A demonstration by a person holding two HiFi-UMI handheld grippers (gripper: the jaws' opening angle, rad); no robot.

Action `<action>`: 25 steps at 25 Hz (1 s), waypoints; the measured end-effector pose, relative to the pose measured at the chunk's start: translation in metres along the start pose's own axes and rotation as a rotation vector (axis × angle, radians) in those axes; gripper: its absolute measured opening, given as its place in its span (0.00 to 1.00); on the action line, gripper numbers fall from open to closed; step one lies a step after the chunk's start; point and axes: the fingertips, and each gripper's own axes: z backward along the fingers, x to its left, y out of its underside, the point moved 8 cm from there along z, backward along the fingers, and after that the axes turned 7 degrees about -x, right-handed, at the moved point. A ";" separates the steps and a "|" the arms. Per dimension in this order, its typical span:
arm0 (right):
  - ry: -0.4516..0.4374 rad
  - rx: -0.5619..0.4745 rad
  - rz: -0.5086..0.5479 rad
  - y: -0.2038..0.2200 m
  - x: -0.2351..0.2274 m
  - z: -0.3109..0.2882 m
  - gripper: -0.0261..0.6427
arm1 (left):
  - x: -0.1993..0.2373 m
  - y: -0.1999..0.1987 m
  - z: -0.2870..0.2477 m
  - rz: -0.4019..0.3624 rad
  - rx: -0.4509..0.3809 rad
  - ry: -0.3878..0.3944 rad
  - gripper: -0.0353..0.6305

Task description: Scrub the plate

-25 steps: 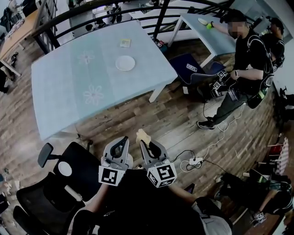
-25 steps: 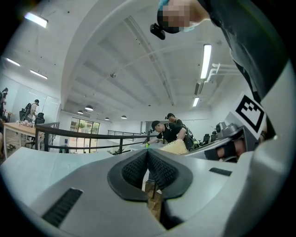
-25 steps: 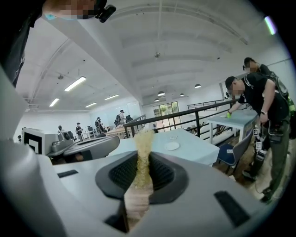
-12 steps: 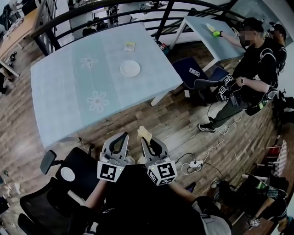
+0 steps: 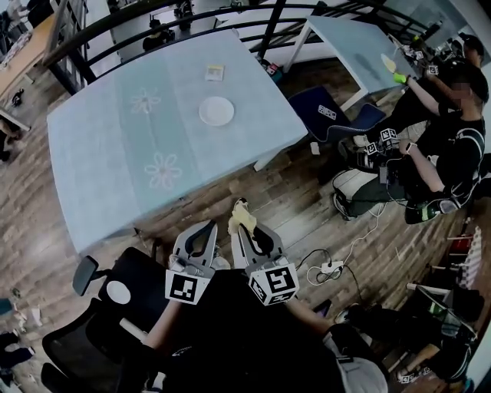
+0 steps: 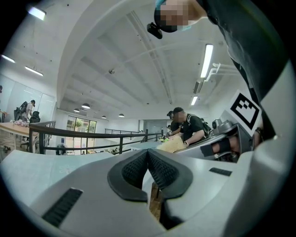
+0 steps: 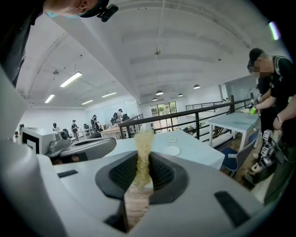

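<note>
A small white plate [image 5: 216, 111] lies on the pale blue table [image 5: 115, 153], well ahead of both grippers; it also shows far off in the right gripper view as plate [image 7: 171, 150]. My right gripper [image 5: 244, 228] is shut on a yellow scrub pad [image 5: 242, 216], which stands up between the pads as scrub pad [image 7: 143, 155]. Beside it, my left gripper [image 5: 207, 231] is shut with nothing in it; the pads [image 6: 159, 169] touch. Both grippers hang over the wooden floor, short of the table's near edge.
A black office chair [image 5: 107, 307] stands at lower left. A small card [image 5: 214, 72] lies on the table beyond the plate. People [image 5: 449, 146] work by a second table [image 5: 345, 46] at right. A power strip with cable [image 5: 331, 268] lies on the floor. A dark railing [image 5: 153, 19] runs behind.
Both grippers stay side by side, holding as before. The view has shifted slightly. The person at right has moved further right, toward the second table.
</note>
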 end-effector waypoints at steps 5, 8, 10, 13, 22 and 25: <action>-0.022 -0.003 -0.001 -0.011 -0.015 -0.023 0.14 | 0.011 -0.001 -0.018 0.009 0.003 -0.039 0.07; -0.039 0.006 -0.004 -0.017 -0.029 -0.039 0.14 | 0.017 -0.001 -0.038 0.011 0.014 -0.051 0.07; -0.049 0.014 -0.010 -0.020 -0.040 -0.049 0.14 | 0.022 0.001 -0.051 0.011 0.023 -0.059 0.07; -0.064 0.024 -0.014 -0.028 -0.057 -0.065 0.14 | 0.028 -0.001 -0.073 -0.001 0.031 -0.065 0.07; -0.124 0.039 -0.047 -0.050 -0.110 -0.120 0.14 | 0.052 -0.005 -0.142 -0.034 0.051 -0.123 0.07; -0.152 0.041 -0.052 -0.055 -0.132 -0.135 0.14 | 0.054 -0.005 -0.164 -0.045 0.057 -0.158 0.07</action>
